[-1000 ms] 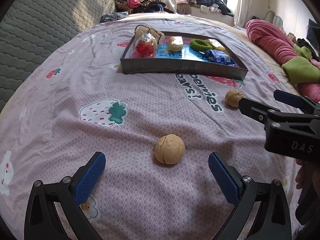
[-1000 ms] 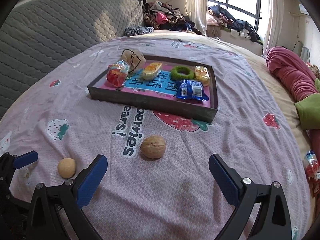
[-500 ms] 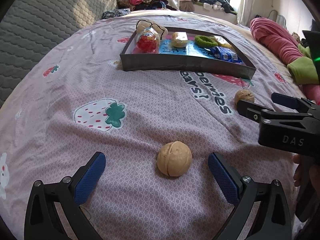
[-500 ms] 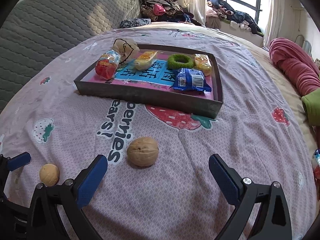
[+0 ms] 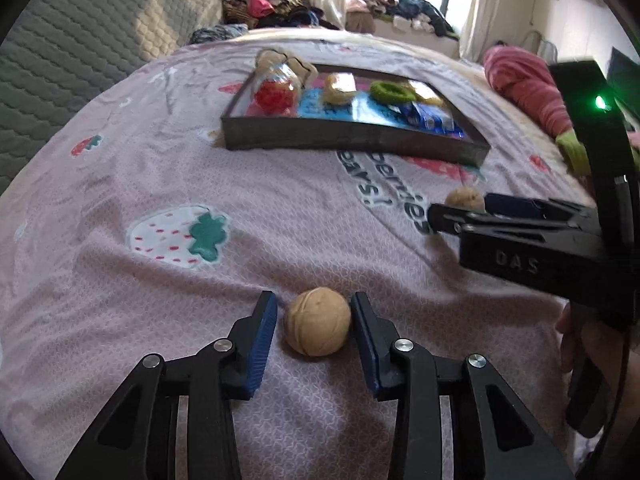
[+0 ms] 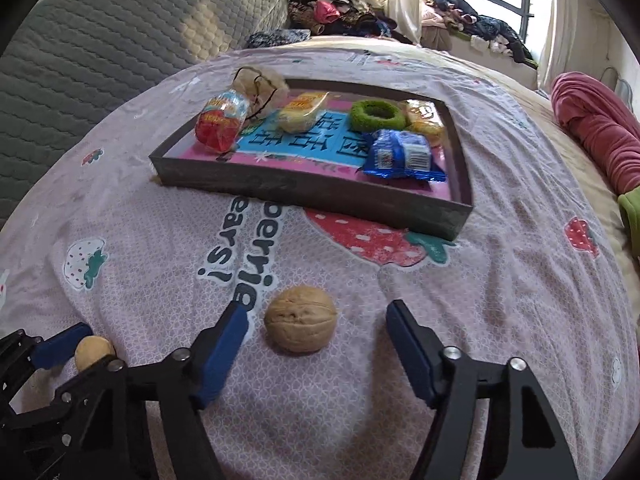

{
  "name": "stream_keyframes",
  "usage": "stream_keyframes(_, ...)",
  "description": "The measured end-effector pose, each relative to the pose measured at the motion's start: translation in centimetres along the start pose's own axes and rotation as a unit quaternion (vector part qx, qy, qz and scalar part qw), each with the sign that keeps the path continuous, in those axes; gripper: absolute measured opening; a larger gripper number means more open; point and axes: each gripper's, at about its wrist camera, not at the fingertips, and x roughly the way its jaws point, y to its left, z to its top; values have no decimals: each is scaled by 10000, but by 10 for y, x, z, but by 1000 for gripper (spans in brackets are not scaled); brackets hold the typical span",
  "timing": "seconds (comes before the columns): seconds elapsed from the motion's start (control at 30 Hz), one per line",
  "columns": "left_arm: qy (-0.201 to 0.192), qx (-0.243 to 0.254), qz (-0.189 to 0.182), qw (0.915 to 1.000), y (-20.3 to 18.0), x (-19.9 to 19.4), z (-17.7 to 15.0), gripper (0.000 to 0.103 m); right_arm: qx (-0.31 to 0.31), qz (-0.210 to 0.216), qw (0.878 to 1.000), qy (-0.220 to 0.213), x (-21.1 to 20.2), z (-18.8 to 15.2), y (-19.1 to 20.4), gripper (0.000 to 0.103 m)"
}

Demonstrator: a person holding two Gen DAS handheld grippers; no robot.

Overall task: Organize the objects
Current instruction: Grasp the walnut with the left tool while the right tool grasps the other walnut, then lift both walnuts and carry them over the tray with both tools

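We hold two grippers over the bed, and the tray of snacks is our landmark. Each gripper frames its own walnut on the sheet, both nuts on the near side of the tray.

The left gripper has just been closing: its fingers stand narrow around the left walnut, one pad at the shell, the other a sliver off it, so we cannot yet call it a firm grip. The right gripper has also just been closing, but its fingers are half wide, and the right walnut sits loose between them, nearer the left pad and clear of both.

What worries us:
- A round, hard shell can squirt out toward the tray if the pads meet it off centre; the right nut's offset makes that likelier there.
- The soft sheet may bunch under the fingers and get pinched with the nut.
- The two grippers work near each other, so lifting together toward the tray could make them collide.
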Motion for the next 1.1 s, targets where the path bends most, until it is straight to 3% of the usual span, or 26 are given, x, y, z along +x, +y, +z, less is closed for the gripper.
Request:
stream_keyframes(0.27, -7, -129, -215, 9997, 5, -1, -1, 33, 74, 124, 9999, -69, -2, 1, -1, 37)
stream_keyframes(0.6, -96, 100, 30, 9999, -8, -14, -1, 33, 149, 284, 9992, -246, -27, -15, -1, 37)
stream_keyframes(1.1, -349, 263, -44, 9990, -30, -53, 16, 33, 222, 121, 9976, -650, -105, -25, -7, 37)
